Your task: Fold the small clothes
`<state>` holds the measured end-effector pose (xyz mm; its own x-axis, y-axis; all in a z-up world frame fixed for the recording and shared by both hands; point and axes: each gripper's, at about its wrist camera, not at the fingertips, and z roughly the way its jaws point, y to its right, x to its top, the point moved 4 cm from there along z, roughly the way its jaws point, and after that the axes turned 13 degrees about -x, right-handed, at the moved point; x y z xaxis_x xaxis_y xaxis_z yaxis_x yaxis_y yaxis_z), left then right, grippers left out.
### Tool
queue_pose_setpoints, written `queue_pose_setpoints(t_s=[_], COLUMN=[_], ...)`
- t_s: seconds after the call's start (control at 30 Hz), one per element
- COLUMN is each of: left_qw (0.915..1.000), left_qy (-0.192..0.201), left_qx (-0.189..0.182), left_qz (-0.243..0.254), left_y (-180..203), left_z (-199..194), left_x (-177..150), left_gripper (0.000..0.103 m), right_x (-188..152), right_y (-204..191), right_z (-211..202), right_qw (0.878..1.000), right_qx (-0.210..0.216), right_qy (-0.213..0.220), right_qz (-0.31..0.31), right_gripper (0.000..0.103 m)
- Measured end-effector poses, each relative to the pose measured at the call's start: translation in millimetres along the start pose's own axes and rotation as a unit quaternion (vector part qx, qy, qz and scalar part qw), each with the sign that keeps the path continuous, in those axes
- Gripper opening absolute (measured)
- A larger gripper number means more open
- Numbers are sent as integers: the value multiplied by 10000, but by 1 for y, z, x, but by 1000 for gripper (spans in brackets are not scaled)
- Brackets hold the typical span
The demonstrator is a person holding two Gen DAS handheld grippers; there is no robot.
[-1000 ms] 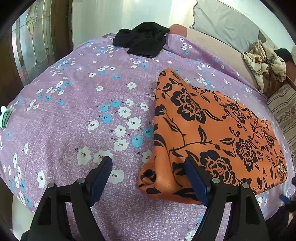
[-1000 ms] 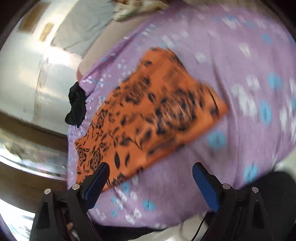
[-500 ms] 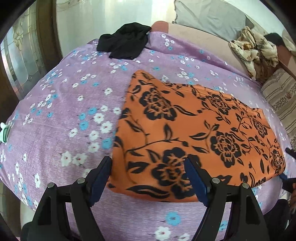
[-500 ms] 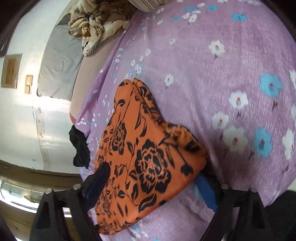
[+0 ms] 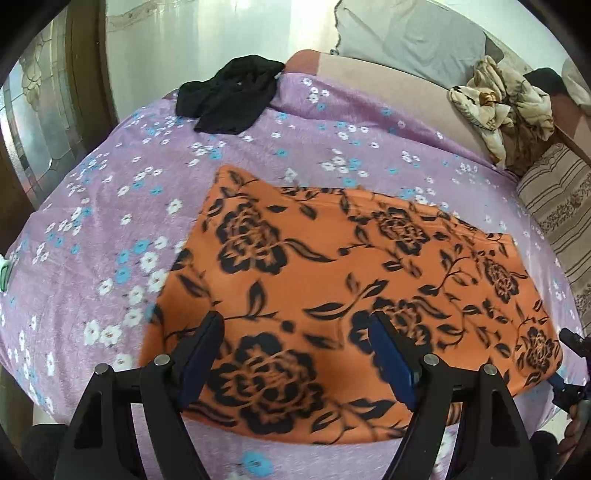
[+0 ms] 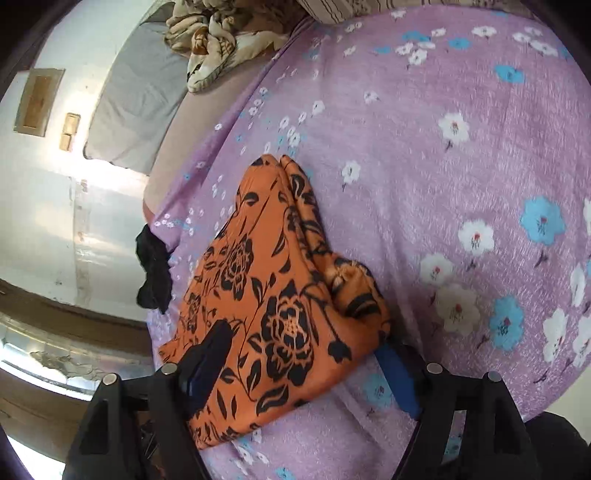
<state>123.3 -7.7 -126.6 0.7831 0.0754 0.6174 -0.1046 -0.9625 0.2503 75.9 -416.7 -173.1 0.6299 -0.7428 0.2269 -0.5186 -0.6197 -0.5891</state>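
Lying on bedspread [image 5: 92, 229] | orange garment [image 5: 332, 280] | corner between opening right jaws

A home bedroom; a bed under a floral purple sheet [image 5: 110, 229]; pillows [image 5: 406, 33]; rumpled blanket [image 5: 498, 107].

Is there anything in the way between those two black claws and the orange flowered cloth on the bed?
Nothing visible. The left gripper hangs open right over the orange cloth. The right gripper straddles its bunched corner, jaws opening. The black garment lies far off by the bed's edge.
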Motion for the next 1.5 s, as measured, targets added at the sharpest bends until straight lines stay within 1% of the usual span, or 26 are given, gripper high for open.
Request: queue_pose_setpoints(t_s=[0.07, 0.1, 0.13, 0.17, 0.2, 0.23, 0.27, 0.3, 0.37, 0.4, 0.43, 0.47, 0.53, 0.57, 0.67, 0.8, 0.83, 0.87, 0.9, 1.0, 1.1, 1.3, 1.4, 1.43, 1.47, 1.5], left_qw=[10000, 9999, 9996, 9989, 9981, 9961, 9951, 9961, 9973, 9977, 9980, 9980, 9973, 9975, 9975, 9979, 9979, 9978, 9977, 9977, 9975, 9972, 9986, 9989, 9991, 9990], left_qy=[-8, -56, -188, -360, -494, -750, -850, -762, -665, -627, -590, -594, -703, -684, -647, -634, -633, -640, -649, -647, -662, -708, -467, -393, -327, -304], left_qx=[-14, 3, 51, 125, 197, 326, 355, 292, 195, 128, 108, 115, 149, 101, 110, -27, -30, -21, -12, -17, 5, 83, 74, 67, 39, -7], left_qz=[50, 127, 199, 262, 300, 342, 351, 322, 240, 218, 204, 188, 138, 138, 249, 152, 155, 175, 202, 218, 228, 244, 246, 262, 284, 322], left_y=[6, 9, 11, 12, 11, 9, 7, 6, 4, 3, 0, -3, -9, -10, -9, -9, -9, -10, -10, -11, -9, -6, -2, 0, 3, 8], left_z=[6, 12, 20, 28, 35, 46, 50, 47, 39, 37, 35, 35, 41, 42, 42, 40, 40, 41, 42, 43, 43, 42, 29, 25, 24, 25], left_x=[1, -1, -4, -8, -12, -18, -20, -20, -17, -16, -15, -16, -19, -20, -19, -16, -16, -17, -17, -16, -16, -17, -11, -9, -7, -7], left_gripper=[81, 81, 81, 81, 81, 81, 81, 81, 81, 81, 81, 81, 81, 83, 84, 84, 84, 84, 84, 85, 85, 85, 85, 85, 85, 85], right_x=[3, 3, 4, 4, 4, 4, 5, 4, 3, 2, 2, 2, 1, 0, -2, -2, -2, -3, -3, -3, -1, -1, -1, -1, -1, 0], right_y=[1, 1, 1, 1, 4, 5, 3, -1, -8, -11, -10, -8, -7, -8, -20, -29, -28, -26, -21, -17, -16, -13, -16, -16, -16, -17], right_z=[6, 9, 12, 16, 20, 20, 18, 13, 6, 6, 7, 8, 9, 7, 6, 7, 10, 14, 18, 19, 19, 18, 17, 17, 17, 16], right_qw=[10000, 10000, 9998, 9993, 9991, 9991, 9988, 9982, 9972, 9969, 9968, 9970, 9981, 9984, 9963, 9937, 9934, 9930, 9925, 9921, 9917, 9930, 9955, 9959, 9969, 9974], right_qx=[-72, -81, -183, -344, -378, -389, -450, -536, -614, -610, -668, -690, -593, -546, -750, -912, -952, -1018, -1102, -1116, -1115, -1010, -811, -781, -668, -579], right_qy=[19, 29, 43, 10, -87, -87, -62, 0, 119, 109, 91, 73, 23, 105, 199, 312, 298, 237, 170, 207, 185, 196, 122, 76, 65, 83], right_qz=[30, 0, -82, -174, -165, -158, -207, -287, -421, -484, -431, -341, -173, -119, -373, -569, -568, -541, -506, -539, -618, -579, -471, -444, -414, -425], right_gripper=[80, 70, 59, 29, 23, 21, 19, 19, 19, 23, 23, 28, 58, 78, 78, 75, 72, 58, 47, 41, 38, 37, 41, 47, 59, 63])
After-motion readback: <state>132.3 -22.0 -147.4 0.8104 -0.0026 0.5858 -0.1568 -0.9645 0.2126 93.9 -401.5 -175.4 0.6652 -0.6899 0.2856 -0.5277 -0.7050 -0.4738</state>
